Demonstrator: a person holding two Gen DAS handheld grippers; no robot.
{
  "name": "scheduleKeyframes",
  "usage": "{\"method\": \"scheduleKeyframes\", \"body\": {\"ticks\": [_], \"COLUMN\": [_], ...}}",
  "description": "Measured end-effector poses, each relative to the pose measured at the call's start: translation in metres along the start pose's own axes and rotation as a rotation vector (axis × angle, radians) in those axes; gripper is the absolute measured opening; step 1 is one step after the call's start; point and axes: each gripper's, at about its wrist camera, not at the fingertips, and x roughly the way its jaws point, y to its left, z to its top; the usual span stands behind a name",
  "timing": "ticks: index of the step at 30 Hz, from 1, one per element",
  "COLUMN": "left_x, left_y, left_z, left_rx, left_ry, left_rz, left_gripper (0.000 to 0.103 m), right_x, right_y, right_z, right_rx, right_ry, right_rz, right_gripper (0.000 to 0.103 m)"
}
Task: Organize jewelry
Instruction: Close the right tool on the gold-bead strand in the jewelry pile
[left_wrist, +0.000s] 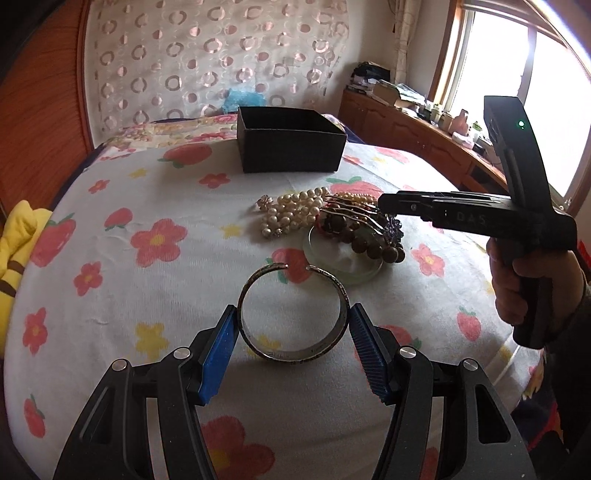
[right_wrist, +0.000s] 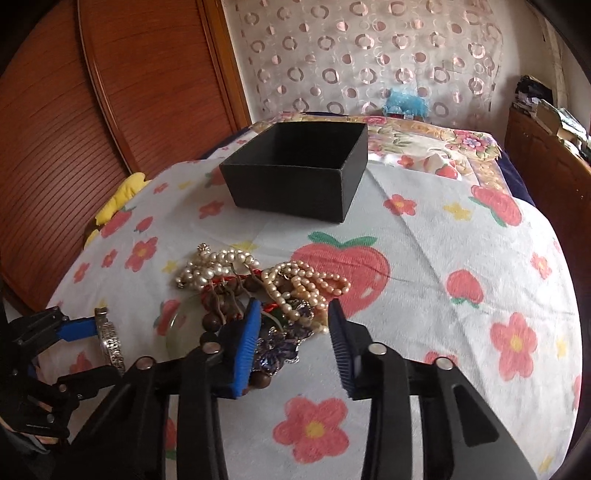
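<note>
My left gripper (left_wrist: 293, 321) holds a silver cuff bracelet (left_wrist: 293, 314) between its blue pads, just above the floral cloth; it also shows in the right wrist view (right_wrist: 110, 343). My right gripper (right_wrist: 291, 325) is open over the jewelry pile (right_wrist: 266, 291) of pearl strands, brown wooden beads, a pale green bangle and a purple crystal piece. In the left wrist view the right gripper (left_wrist: 384, 205) hovers at the pile (left_wrist: 325, 221). An open black box (left_wrist: 290, 138) stands beyond it, also seen in the right wrist view (right_wrist: 299, 173).
A floral cloth (left_wrist: 110, 295) covers the bed. A yellow plush (left_wrist: 14, 243) lies at the left edge. A wooden headboard (right_wrist: 74, 129) and a patterned curtain (left_wrist: 207, 55) stand behind. A cluttered wooden cabinet (left_wrist: 417, 125) runs under the window at right.
</note>
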Motion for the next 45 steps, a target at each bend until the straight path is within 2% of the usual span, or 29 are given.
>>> {"method": "scheduleKeyframes", "body": {"ticks": [6,9,11,20,25,27,28,29,35,36,40,45], "left_x": [-0.002,-0.003,-0.003,-0.002,-0.001,-0.001,-0.001,-0.002,-0.008,-0.009,-0.01,-0.008], "left_y": [0.001,0.001,0.0,0.0,-0.003,-0.004,-0.005,-0.005,-0.004,-0.003,-0.001,-0.001], "left_z": [-0.002,-0.002,-0.002,-0.001,-0.002,-0.002,-0.001,0.0,0.012,0.014,0.017,0.017], "left_rx": [0.002,0.003,0.003,0.003,0.003,0.004,0.01,0.015,0.027,0.026,0.024,0.027], "left_ry": [-0.002,-0.003,-0.003,-0.002,0.001,0.003,0.004,0.002,-0.026,-0.03,-0.04,-0.036], "left_rz": [0.001,0.003,0.003,0.003,0.002,-0.001,-0.002,-0.002,0.008,0.008,0.011,0.007], "left_gripper": [0.059,0.059,0.059,0.059,0.059,0.059,0.059,0.059,0.059,0.059,0.059,0.059], "right_x": [0.002,-0.001,-0.003,-0.013,-0.014,-0.011,-0.008,-0.005,0.017,0.021,0.024,0.027], "right_y": [-0.003,-0.004,-0.006,-0.018,-0.001,0.009,0.013,0.016,0.025,0.026,0.023,0.008], "right_z": [0.002,0.003,0.004,0.006,0.009,0.012,0.014,0.016,0.027,0.027,0.03,0.032], "right_rx": [-0.027,-0.043,-0.045,-0.05,-0.113,-0.154,-0.175,-0.185,-0.251,-0.263,-0.24,-0.168], "right_ry": [0.011,0.003,-0.001,-0.024,-0.036,-0.033,-0.03,-0.025,0.069,0.091,0.118,0.133], "right_rz": [-0.006,-0.012,-0.023,-0.066,-0.046,-0.044,-0.036,-0.027,0.0,0.0,0.029,0.071], "right_gripper": [0.018,0.004,0.001,0.0,0.002,0.016,0.029,0.035,0.034,0.028,0.016,0.014]}}
